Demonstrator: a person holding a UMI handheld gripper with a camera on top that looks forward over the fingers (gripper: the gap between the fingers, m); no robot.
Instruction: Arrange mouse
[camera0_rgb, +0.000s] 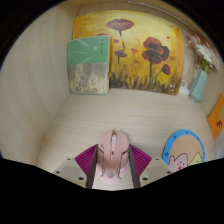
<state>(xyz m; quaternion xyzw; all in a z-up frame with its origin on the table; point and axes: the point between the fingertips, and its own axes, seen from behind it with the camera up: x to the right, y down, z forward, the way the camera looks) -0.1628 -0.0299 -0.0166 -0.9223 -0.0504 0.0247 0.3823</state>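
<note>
Item: pink computer mouse (113, 155) — lies between the two fingers, its length running straight ahead, nose toward the far edge of the table (70, 120). The purple pads (87, 158) flank it closely on both sides; whether they press on it or leave a sliver of gap cannot be told from this view, nor whether the mouse rests on the table or is lifted. Gripper (113, 172) — low and near the table's near edge.

Surface: pale table with fine stripes, bare ahead of the mouse through to the back.

Along the far edge, leaning upright: a flower painting (148, 55) in yellow and orange with dark red poppies; just beside it, toward the far left corner, a smaller green-toned picture (88, 66) that overlaps the painting's edge. Toward the far right corner: a light blue vase (200, 82) with pale blossoms. Along the right edge: an orange object (216, 118), partly out of view, kind uncertain. Near right, just beside the right finger: a round blue-rimmed coaster (183, 155) with a cartoon figure.

Step in hand, by judgement: the grasp or carry of the mouse, placement not yet made. Next move calls for a firm, even squeeze on the mouse's flanks — then a level set-down on the open stretch, well apart from the coaster and vase.
</note>
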